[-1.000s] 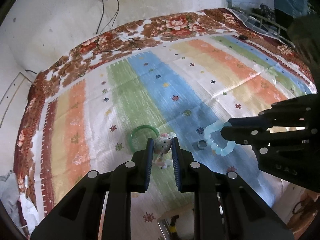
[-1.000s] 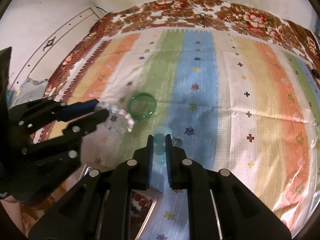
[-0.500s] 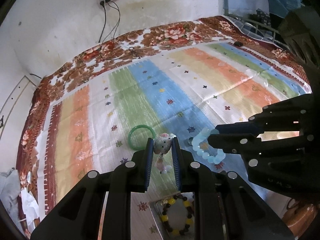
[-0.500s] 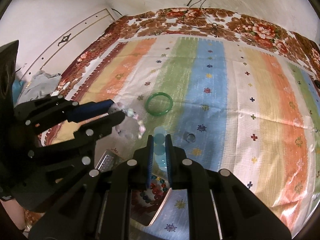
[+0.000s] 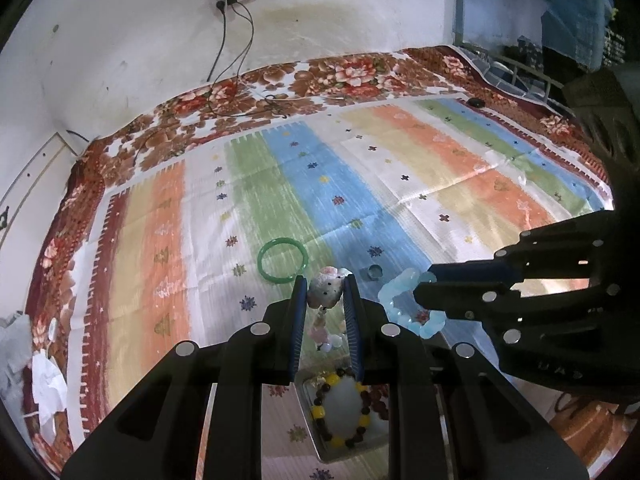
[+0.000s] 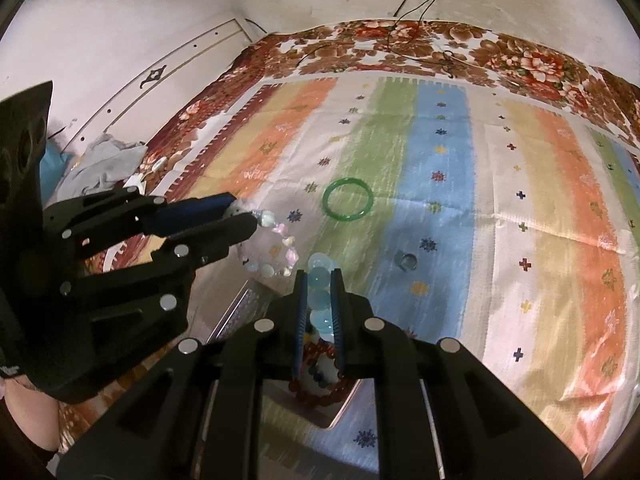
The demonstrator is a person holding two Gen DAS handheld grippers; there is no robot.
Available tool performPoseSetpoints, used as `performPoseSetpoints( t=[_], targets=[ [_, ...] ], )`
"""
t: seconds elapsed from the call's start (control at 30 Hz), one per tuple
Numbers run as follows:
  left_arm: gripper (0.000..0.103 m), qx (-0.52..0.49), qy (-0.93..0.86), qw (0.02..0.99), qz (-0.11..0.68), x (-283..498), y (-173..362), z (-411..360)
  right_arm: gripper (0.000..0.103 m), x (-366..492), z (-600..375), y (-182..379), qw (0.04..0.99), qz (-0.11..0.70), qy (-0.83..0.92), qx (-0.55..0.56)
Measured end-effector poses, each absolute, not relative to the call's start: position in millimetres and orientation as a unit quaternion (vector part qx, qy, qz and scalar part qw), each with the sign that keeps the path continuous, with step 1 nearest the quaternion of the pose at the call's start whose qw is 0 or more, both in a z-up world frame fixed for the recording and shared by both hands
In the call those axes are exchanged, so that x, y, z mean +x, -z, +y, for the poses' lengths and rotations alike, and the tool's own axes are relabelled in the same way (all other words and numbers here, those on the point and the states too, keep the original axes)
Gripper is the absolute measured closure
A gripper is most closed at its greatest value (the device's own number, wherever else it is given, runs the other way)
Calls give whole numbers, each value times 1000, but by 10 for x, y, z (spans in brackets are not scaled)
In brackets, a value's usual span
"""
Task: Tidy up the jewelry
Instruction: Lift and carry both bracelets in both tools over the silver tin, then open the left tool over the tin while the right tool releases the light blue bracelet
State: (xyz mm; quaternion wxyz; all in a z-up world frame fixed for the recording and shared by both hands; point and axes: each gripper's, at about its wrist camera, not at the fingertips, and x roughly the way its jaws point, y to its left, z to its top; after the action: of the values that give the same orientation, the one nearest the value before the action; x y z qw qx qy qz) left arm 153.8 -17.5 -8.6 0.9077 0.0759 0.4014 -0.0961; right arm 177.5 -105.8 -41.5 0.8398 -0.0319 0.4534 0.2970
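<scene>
My left gripper [image 5: 325,292] is shut on a pale pink bead bracelet [image 5: 326,294] by its grey-pink charm, and the beads hang below it [image 6: 276,248]. My right gripper [image 6: 319,284] is shut on a light blue bead bracelet [image 6: 319,280], which loops out beside its tip [image 5: 400,304]. Both hang over a shiny metal tray [image 6: 344,408]. The tray holds a yellow-and-dark bead bracelet [image 5: 318,412] and a red bead bracelet [image 6: 320,396]. A green bangle [image 5: 261,261] [image 6: 326,200] and a small metal ring [image 5: 375,271] [image 6: 406,262] lie on the striped mat beyond.
The striped mat [image 5: 400,168] lies on a floral cloth [image 5: 352,72] with black cables [image 5: 224,96] running up to a wall socket. Crumpled grey cloth [image 6: 104,160] sits at the mat's left edge. An orange-brown basket [image 5: 592,428] stands at the lower right.
Both grippers have drawn back and up from the mat with their bracelets. The tray with its bracelets has come into view under them, and the bangle and ring now lie farther ahead.
</scene>
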Motion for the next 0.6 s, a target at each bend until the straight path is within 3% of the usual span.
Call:
performPoseSetpoints(
  t=[0.6],
  targets=[
    [85, 62, 106, 902, 413, 1190, 179, -117, 90, 1572, -1011, 547, 828, 466, -308, -43]
  ],
)
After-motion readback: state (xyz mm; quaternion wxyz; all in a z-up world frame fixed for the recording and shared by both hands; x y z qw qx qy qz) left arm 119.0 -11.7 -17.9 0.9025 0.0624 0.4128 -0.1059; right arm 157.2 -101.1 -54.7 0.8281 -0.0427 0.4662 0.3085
